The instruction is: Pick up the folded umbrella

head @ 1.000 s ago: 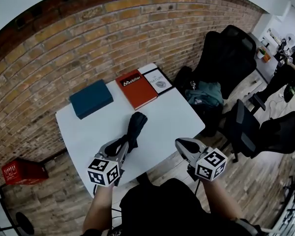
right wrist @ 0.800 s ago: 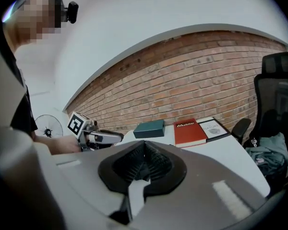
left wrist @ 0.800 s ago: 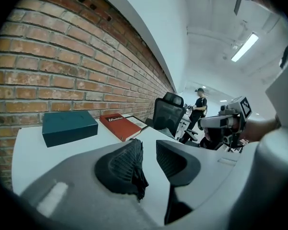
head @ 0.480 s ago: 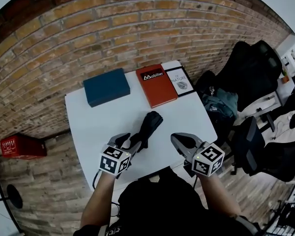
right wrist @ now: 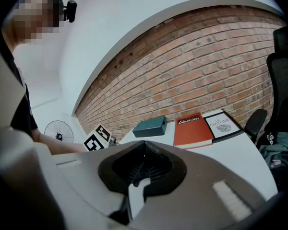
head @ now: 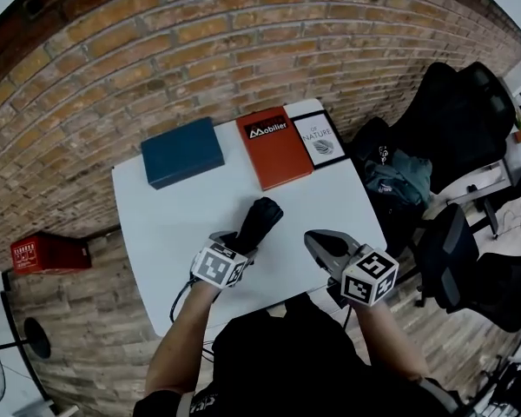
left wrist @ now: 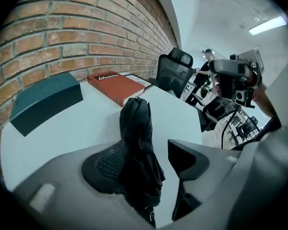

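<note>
My left gripper [head: 232,240], jaws apart and just opening, straddles the folded umbrella [head: 260,218] at frame centre, near the lower edge of the table [head: 165,224], with bare top to its left. It has dropped lower. My right gripper [head: 321,243] is closed and empty.

My left gripper [head: 229,240] points down, its jaws just opening, the folded umbrella [head: 260,217] between them; my right gripper [head: 321,244] hovers with jaws together.
</note>
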Demonstrator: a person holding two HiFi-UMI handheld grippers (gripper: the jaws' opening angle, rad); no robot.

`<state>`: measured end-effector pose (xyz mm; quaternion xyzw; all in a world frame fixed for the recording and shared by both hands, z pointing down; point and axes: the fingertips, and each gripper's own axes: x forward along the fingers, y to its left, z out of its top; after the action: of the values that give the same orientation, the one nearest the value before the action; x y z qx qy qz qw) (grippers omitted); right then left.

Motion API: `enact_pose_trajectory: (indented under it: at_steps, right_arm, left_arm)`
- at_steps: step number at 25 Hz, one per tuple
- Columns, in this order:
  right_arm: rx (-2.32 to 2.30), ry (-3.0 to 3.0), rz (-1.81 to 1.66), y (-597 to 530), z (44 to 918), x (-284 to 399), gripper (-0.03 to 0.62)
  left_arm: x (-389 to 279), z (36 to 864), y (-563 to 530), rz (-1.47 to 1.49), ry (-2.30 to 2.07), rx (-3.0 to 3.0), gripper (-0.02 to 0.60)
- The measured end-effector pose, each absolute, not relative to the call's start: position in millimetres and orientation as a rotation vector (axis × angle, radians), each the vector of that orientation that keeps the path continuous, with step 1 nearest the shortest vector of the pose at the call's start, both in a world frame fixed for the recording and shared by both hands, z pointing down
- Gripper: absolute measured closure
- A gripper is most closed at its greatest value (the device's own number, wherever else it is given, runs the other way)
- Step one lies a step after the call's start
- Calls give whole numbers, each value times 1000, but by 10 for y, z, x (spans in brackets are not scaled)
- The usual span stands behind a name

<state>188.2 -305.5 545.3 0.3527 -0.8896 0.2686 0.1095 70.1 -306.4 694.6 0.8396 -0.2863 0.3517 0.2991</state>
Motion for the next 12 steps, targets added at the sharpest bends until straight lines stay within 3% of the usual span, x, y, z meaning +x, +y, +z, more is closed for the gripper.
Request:
enact_pose_trajectory:
  at_steps: [12]
  right_arm:
    - [1109,-2611,848,-3258,5481,2380,592]
  left_arm:
    - [811,7515,-3196,1351,-736,2121,241]
